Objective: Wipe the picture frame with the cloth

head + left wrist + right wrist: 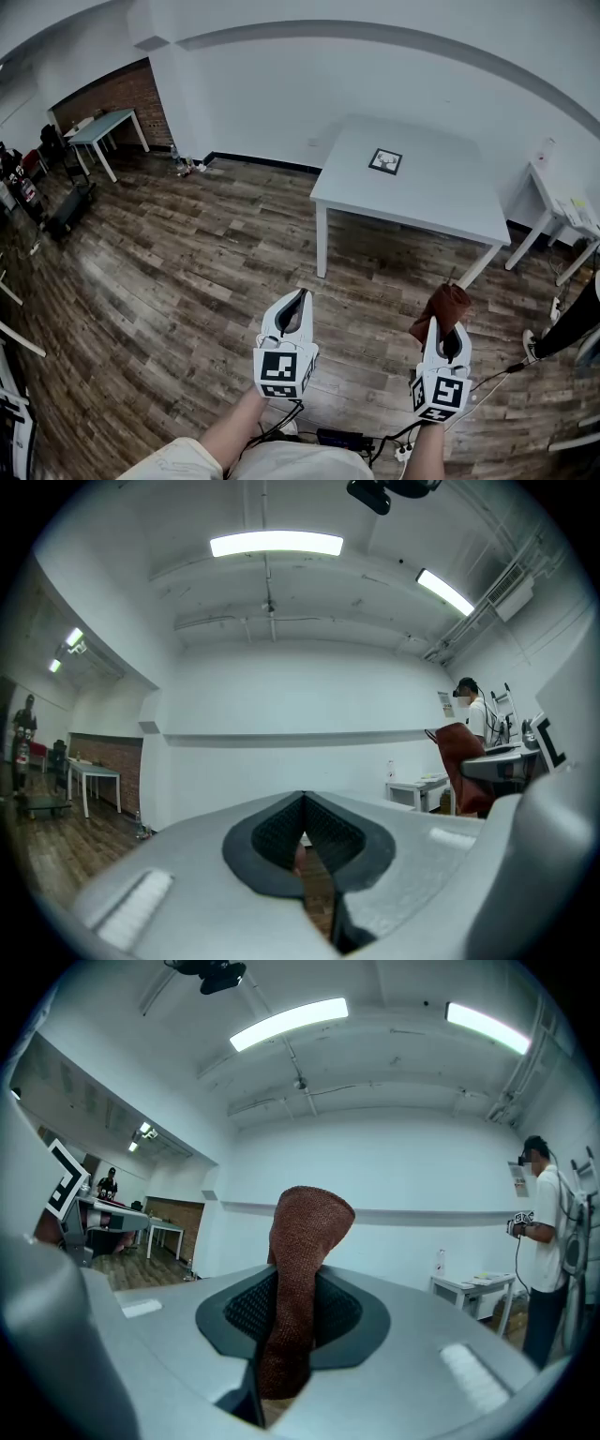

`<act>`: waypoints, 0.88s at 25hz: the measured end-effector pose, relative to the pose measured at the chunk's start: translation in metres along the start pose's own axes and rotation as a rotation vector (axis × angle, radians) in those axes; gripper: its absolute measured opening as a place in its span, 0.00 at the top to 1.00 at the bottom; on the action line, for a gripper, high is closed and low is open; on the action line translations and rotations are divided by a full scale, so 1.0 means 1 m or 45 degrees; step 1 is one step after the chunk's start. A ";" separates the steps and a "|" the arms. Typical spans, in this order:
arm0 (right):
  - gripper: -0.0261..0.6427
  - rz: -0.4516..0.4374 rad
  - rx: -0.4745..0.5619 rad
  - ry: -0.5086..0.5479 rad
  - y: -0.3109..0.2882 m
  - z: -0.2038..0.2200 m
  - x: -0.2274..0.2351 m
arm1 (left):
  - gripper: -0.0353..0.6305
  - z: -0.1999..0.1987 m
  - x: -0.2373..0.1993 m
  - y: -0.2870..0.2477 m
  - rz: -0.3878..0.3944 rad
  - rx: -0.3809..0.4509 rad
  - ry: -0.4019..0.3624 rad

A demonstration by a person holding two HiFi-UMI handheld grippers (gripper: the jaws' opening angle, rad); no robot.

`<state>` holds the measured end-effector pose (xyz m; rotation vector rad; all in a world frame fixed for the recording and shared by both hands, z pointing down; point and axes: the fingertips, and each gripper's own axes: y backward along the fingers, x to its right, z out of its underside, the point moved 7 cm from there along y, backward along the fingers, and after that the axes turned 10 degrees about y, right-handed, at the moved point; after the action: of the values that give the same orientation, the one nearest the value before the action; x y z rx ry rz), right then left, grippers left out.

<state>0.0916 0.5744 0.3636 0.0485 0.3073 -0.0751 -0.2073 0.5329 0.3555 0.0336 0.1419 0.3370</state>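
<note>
A small black picture frame (385, 161) lies flat on a white table (441, 202) across the room. Both grippers are held far short of it, above the wooden floor. My right gripper (447, 319) is shut on a brown cloth (442, 309); in the right gripper view the cloth (300, 1269) stands up between the jaws. My left gripper (296, 302) is shut with nothing in it; its jaws meet at the tips in the left gripper view (302, 832).
A second white table (563, 211) stands to the right of the main one, and a person (548, 1251) in a white shirt stands nearby. A blue-topped table (101, 131) stands far left by a brick wall. Cables (361, 441) lie at my feet.
</note>
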 end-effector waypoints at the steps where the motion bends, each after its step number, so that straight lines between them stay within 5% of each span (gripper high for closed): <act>1: 0.80 -0.003 -0.001 0.007 -0.002 0.002 0.004 | 0.95 0.001 0.004 -0.002 -0.005 0.000 0.001; 12: 0.80 -0.011 -0.028 -0.018 -0.030 0.023 0.044 | 0.95 0.010 0.043 -0.033 -0.010 -0.003 -0.003; 22: 0.80 0.014 -0.042 0.002 -0.118 0.034 0.046 | 0.95 0.022 0.010 -0.130 0.034 -0.008 0.041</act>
<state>0.1362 0.4523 0.3777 0.0179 0.3100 -0.0591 -0.1521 0.4137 0.3683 0.0238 0.1727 0.3645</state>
